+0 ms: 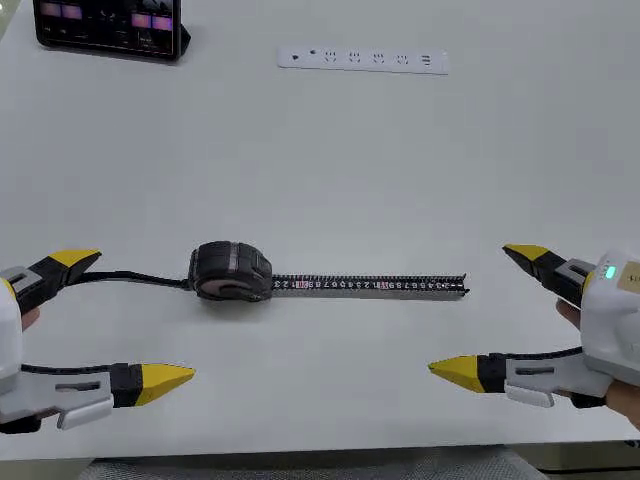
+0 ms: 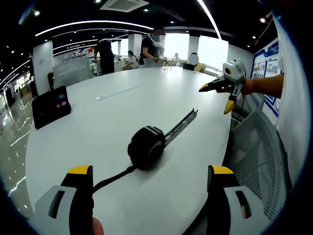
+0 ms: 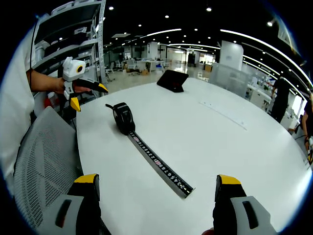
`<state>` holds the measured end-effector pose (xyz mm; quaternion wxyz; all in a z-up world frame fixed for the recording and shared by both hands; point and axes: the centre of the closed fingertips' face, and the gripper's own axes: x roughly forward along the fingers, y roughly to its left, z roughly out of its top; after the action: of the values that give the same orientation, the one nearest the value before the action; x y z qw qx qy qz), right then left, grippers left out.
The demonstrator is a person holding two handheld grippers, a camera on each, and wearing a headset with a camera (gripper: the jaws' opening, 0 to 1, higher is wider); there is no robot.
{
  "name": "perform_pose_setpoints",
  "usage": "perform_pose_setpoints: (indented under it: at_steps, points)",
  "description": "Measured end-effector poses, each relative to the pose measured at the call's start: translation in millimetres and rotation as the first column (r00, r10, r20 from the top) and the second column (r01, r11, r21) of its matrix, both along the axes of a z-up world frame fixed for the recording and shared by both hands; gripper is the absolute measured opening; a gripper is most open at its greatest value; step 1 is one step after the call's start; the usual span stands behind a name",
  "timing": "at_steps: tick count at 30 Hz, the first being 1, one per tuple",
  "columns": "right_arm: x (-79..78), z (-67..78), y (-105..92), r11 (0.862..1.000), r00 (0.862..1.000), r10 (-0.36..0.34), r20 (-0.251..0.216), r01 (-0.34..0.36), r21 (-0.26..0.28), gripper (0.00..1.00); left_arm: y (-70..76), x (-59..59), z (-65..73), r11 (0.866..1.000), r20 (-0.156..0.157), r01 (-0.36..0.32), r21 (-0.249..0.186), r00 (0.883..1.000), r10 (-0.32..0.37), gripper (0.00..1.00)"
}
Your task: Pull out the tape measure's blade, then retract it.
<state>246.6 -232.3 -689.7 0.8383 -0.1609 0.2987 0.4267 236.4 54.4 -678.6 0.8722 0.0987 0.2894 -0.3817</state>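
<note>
Midpoint on the desk [image 1: 400,150]: we hold the left gripper [image 1: 142,316] and right gripper [image 1: 470,309] with jaws spread wide, grasping nothing, either side of the tape measure [image 1: 231,271] near the front edge. Its blade [image 1: 370,285] lies pulled out, touched by neither; retraction, we judge, is left to do.

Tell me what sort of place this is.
Probably an open-plan office or lab: a big white table with a power strip and tablet, other people standing behind, and long strip lights on the ceiling.
</note>
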Motion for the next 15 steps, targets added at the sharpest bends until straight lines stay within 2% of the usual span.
perform_pose_setpoints:
  at_steps: [15]
  points:
    - [-9.4, 6.0, -2.1, 0.999, 1.000, -0.024, 0.017, 0.023, 0.047, 0.99, 1.1, -8.0, -2.8, 1.000, -0.009, -0.020, -0.016, 1.000, 0.020, 0.99]
